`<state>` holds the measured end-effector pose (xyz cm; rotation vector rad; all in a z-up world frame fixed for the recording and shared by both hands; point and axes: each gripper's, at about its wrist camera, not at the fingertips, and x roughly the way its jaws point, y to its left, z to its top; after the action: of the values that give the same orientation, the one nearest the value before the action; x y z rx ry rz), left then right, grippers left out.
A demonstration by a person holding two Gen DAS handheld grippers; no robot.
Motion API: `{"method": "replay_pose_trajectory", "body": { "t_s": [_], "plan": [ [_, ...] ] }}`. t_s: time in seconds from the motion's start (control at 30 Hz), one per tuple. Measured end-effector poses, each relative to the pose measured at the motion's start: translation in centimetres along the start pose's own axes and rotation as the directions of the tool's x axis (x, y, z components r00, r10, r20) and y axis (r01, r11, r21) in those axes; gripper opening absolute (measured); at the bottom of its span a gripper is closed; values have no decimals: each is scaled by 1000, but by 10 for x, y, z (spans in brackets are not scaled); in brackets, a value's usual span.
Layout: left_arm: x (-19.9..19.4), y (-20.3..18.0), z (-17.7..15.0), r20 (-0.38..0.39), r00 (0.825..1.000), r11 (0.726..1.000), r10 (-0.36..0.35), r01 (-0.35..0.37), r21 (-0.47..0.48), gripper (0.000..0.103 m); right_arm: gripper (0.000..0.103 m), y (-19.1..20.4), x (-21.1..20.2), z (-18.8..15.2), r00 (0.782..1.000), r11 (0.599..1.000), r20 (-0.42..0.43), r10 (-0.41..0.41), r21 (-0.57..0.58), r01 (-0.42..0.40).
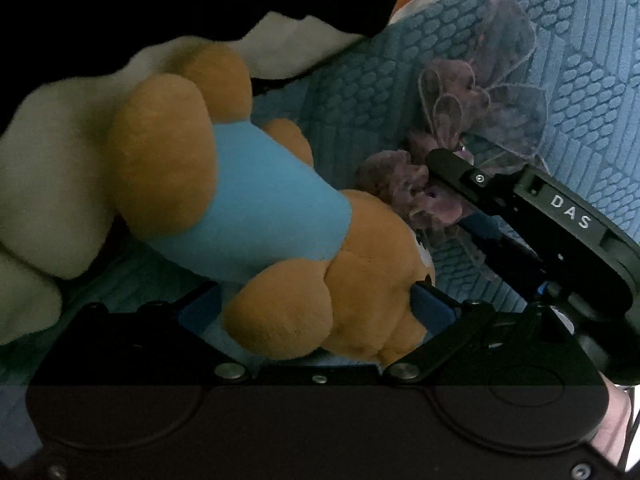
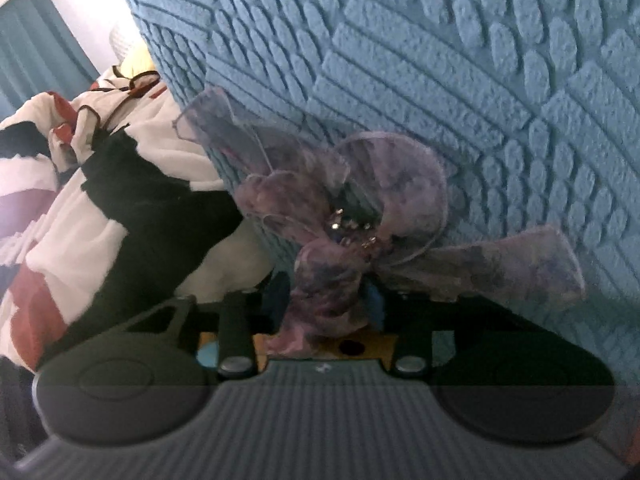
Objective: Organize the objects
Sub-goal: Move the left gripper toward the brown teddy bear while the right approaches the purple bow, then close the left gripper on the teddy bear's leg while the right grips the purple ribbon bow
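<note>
**Two grippers, a plush bear and a purple bow on a blue cover**

The left gripper (image 1: 320, 308) is closed on a brown plush bear (image 1: 240, 208). Its blue pads press on the bear from both sides, low in the left wrist view, and the soft body bulges out above them. The bear wears a light blue shirt and lies tilted, with its round limbs pointing up and to the left. Behind the bear there is a big white and black plush toy (image 1: 60, 184), touching it on the left side.

The right gripper (image 1: 448, 184) comes into the same view from the right. Its black fingers reach to a purple bow (image 1: 472, 120) made of thin, half-transparent fabric. In the right wrist view the bow (image 2: 340, 216) has small shiny stones in its middle, and its lower tail hangs down between the two fingers of the right gripper (image 2: 332, 312). The jaws stand narrow with the fabric between them. It seems that the pads pinch the fabric, but the contact itself is dark and not clear.

The bow lies on a blue textured cover (image 2: 480, 60) with raised oval and bar patterns. At the left side of this view there is a heap of white, black and red cloth (image 2: 80, 184), beside the cover.
</note>
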<state>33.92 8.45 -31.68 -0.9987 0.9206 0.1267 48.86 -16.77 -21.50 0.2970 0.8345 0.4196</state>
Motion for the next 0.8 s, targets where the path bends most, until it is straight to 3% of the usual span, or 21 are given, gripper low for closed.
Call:
{"method": "replay_pose_trajectory", "body": {
  "t_s": [0.13,0.23,0.4,0.57,0.8],
  "plan": [
    [4,5,3,-17,999,999,-28,27,-46,99,31,-8,6,2,1000,1000,-10,-1,-3,0],
    [7,3,5,-35,999,999,-42,41,-24,96,24,-15,9,1,1000,1000,-9,4,-3,-4],
    [9,-2,3,-73,991,994,-111,111,-6,66,14,-21,12,-2,1000,999,-1,19,-32,-19],
    [4,-10,1,-61,994,994,-87,90,61,52,9,-17,3,-7,1000,999,23,13,-41,-12],
    [-13,-20,-2,-18,999,986,-38,40,163,46,8,-6,-28,-15,999,998,39,-4,-55,6]
  ]
}}
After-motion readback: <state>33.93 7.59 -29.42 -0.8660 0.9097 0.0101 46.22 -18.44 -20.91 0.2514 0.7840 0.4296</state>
